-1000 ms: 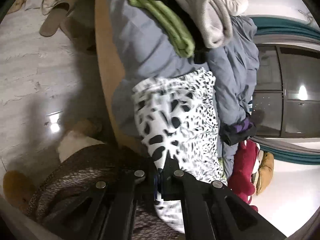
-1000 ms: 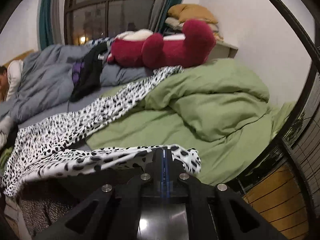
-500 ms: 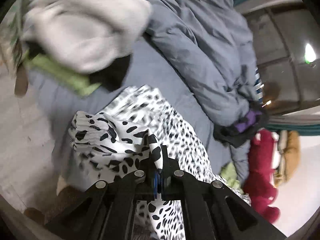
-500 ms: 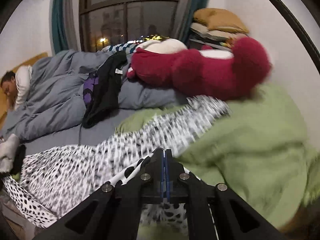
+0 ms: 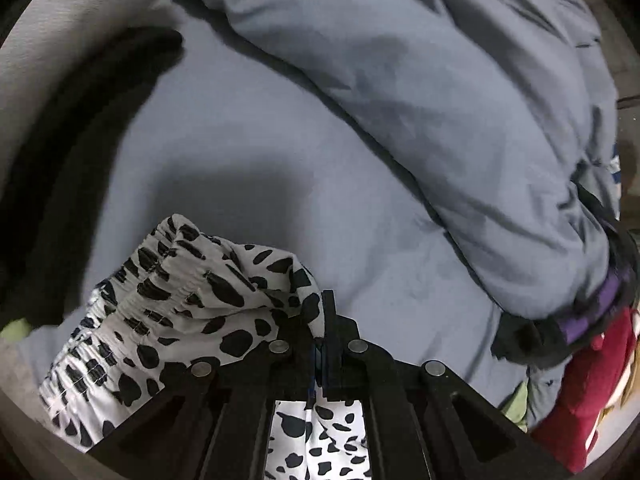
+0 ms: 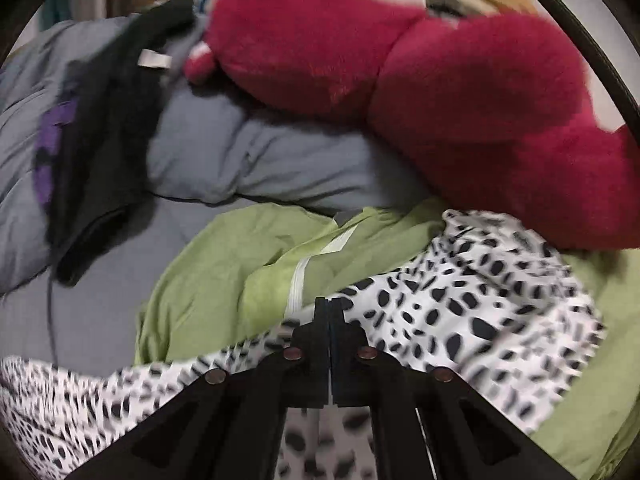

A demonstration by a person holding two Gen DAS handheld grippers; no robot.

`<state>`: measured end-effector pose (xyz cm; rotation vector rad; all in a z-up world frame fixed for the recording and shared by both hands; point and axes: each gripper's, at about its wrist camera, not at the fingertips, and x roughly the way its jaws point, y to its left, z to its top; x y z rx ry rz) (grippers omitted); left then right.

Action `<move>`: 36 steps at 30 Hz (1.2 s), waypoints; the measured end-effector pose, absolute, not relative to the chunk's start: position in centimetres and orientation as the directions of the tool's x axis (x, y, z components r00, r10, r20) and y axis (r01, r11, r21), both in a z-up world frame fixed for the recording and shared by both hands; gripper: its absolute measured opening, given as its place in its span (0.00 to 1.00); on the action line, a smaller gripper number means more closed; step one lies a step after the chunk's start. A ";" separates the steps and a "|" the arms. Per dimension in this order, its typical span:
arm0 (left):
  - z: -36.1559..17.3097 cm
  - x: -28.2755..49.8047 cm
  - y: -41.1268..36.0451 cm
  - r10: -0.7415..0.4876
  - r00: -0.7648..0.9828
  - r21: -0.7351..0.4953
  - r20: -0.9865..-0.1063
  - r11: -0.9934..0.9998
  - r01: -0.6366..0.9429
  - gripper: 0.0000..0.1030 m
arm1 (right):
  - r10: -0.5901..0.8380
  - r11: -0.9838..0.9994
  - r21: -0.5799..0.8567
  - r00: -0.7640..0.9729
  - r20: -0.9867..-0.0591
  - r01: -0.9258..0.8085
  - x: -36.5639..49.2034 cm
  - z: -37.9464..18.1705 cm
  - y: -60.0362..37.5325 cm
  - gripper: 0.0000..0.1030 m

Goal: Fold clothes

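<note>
change: both grippers have carried the spotted cloth further over the bed since a second ago; the floor, slippers and bed edge have gone from the left view, which now looks down on the grey sheet, and the red plush has come up close in the right view.
left gripper [image 5: 319, 320]: jaws pressed together, pinching a fold of the spotted cloth [image 5: 192, 304] near its gathered elastic band; the cloth bunches to the left of the fingers and more of it shows below, between the gripper's arms.
right gripper [image 6: 329, 312]: jaws pressed together with almost no gap; spotted cloth [image 6: 480, 304] lies around and under the fingers and shows below between the arms, so it seems to be pinched, though the pinch itself is hidden.
cloth, place: white with black spots, in the right view spread over the green quilt [image 6: 224, 264], running from the lower left up to just under the red plush [image 6: 460, 96]; in the left view it is held above the grey sheet [image 5: 256, 128].
grey duvet [image 5: 440, 92]: heaped along the upper right of the left view, beside the sheet.
black garment [image 6: 108, 120]: draped over the grey duvet, with a purple patch and a white label; it also shows at the right edge of the left view.
dark cloth [image 5: 72, 132]: a blurred dark band at the left of the left view, next to pale grey fabric; too blurred to tell more.
blur: the right view is smeared, most at the lower left.
</note>
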<state>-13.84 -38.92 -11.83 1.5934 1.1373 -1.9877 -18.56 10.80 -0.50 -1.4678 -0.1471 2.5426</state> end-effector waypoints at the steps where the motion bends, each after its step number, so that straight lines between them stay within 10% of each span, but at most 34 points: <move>1: -12.2 -14.2 -39.0 0.209 -0.303 -0.367 -0.930 -0.612 0.700 0.01 | 0.215 -0.976 -0.176 -0.478 -0.851 -0.125 -19.0 -0.9 11.0 0.01; 11: -12.4 -12.4 -38.7 0.190 -0.348 -0.386 -0.918 -0.632 0.672 0.01 | -0.179 -0.930 0.028 -0.385 -0.905 0.367 -13.2 -3.5 0.8 0.06; 14: -13.0 -11.9 -38.9 0.183 -0.325 -0.364 -0.928 -0.637 0.680 0.01 | -0.195 -0.852 -0.021 -0.354 -0.915 0.524 -11.1 -4.9 -4.2 0.44; 20: -13.2 -11.4 -38.6 0.174 -0.300 -0.332 -0.938 -0.696 0.637 0.01 | -0.152 -0.608 -0.208 -0.369 -0.917 0.766 -8.7 -7.5 -11.8 0.64; 22: -13.2 -11.2 -38.7 0.181 -0.301 -0.337 -0.936 -0.701 0.629 0.01 | -0.087 -0.553 -0.231 -0.330 -0.940 0.801 -8.6 -9.5 -13.0 0.53; 24: -13.1 -10.8 -39.0 0.200 -0.310 -0.358 -0.930 -0.694 0.624 0.01 | -0.063 -0.555 -0.225 -0.309 -0.949 0.801 -8.8 -10.1 -13.1 0.07; 36: -14.6 -12.6 -38.8 0.197 -0.314 -0.364 -0.929 -0.647 0.670 0.02 | -0.098 -0.733 -0.193 -0.382 -0.919 0.652 -13.8 -7.7 -11.6 0.02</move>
